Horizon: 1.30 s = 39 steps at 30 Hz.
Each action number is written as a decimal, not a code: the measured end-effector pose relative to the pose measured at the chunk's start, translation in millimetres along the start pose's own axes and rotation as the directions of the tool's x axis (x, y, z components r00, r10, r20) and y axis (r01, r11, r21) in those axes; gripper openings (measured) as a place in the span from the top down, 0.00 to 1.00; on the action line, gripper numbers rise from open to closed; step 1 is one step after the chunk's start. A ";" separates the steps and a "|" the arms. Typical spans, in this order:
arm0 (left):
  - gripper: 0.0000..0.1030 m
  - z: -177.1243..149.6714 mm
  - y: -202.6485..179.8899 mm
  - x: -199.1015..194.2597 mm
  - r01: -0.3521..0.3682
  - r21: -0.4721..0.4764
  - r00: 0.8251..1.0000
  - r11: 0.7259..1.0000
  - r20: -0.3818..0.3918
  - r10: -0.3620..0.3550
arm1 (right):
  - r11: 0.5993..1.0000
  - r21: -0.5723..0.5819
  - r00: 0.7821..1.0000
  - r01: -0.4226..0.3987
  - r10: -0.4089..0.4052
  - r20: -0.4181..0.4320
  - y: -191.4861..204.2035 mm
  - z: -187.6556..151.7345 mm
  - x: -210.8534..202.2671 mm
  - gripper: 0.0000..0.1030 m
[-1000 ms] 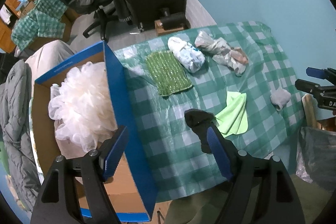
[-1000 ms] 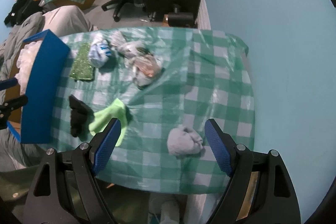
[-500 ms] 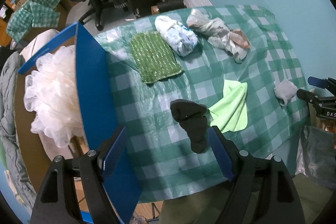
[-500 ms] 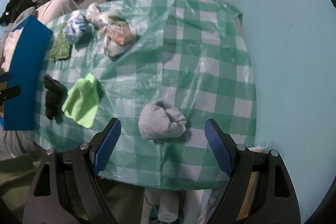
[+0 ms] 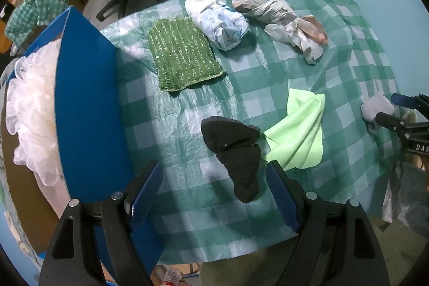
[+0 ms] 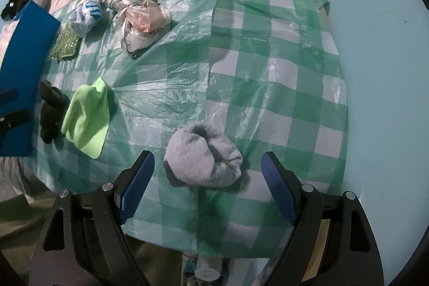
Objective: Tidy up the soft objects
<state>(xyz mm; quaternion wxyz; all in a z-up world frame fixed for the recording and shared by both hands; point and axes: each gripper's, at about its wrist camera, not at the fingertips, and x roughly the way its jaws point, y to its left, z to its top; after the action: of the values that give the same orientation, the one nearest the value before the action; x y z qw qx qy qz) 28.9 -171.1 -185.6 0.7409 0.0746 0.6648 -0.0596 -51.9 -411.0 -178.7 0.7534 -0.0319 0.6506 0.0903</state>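
While both tools point down at the table under its green-and-white checked plastic cloth (image 6: 281, 50), neither holds anything. The left gripper (image 5: 214, 192) stands with blue pads wide apart, the crumpled black fabric sock (image 5: 236, 152) lying between them, untouched. The right gripper (image 6: 206, 178) is likewise spread wide, the rolled grey fleece bundle (image 6: 203, 154) on the cloth between its pads, clear of both. Beside the sock lies a folded lime-green microfibre cloth (image 5: 300, 130). Farther back rest a glittery green knitted square (image 5: 182, 52), a white-and-blue plastic bag bundle (image 5: 219, 23) and a knotted grey plastic bag (image 5: 287, 20). At the table's left edge, a blue-walled cardboard box (image 5: 88, 103) contains a white mesh puff (image 5: 29, 114).
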 end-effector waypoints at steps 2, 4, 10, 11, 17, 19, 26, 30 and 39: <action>0.21 1.0 0.5 6.4 0.010 -0.019 1.000 1.000 -0.011 -0.010 | 1.000 -0.014 1.000 0.007 -0.007 -0.004 0.4 1.4 2.9 0.20; 0.21 1.6 0.5 12.1 0.014 -0.028 1.000 1.000 -0.020 -0.015 | 1.000 -0.026 1.000 0.012 -0.013 -0.009 3.2 3.3 7.0 0.20; 0.21 5.5 -4.8 28.7 0.003 -0.026 0.999 1.000 -0.038 -0.004 | 0.998 -0.051 0.999 0.039 -0.040 -0.025 6.1 2.2 19.0 0.20; 0.21 6.1 -5.6 30.3 0.003 -0.026 0.999 1.000 -0.039 -0.004 | 0.998 -0.050 0.999 0.040 -0.041 -0.027 5.7 1.9 19.8 0.21; 0.21 10.1 -8.4 41.7 -0.002 -0.030 0.999 1.000 -0.051 0.000 | 0.998 -0.054 0.999 0.030 -0.033 -0.042 8.2 -1.7 27.4 0.44; 0.21 10.9 -10.5 42.8 0.002 -0.027 0.999 1.000 -0.047 -0.003 | 0.998 -0.052 0.998 0.031 -0.034 -0.050 7.0 -2.4 29.7 0.52; 0.48 11.7 -11.3 49.6 0.024 0.002 0.999 1.000 -0.049 -0.024 | 1.000 -0.015 0.999 0.021 -0.021 -0.047 1.4 0.1 26.9 0.68; 0.54 10.8 -13.2 48.2 0.025 0.016 0.999 1.000 -0.036 -0.025 | 1.000 -0.007 0.999 0.018 -0.018 -0.036 1.9 2.8 15.1 0.68; 0.58 9.0 -13.0 28.5 0.007 0.060 1.000 0.998 0.013 -0.007 | 1.000 -0.009 1.000 0.001 -0.001 0.002 12.7 15.3 -10.4 0.68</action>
<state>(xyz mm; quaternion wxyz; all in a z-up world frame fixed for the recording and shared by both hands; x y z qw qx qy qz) 38.3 -185.3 -213.4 0.7426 0.0942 0.6579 -0.0828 -40.7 -397.0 -165.3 0.7537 -0.0355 0.6496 0.0931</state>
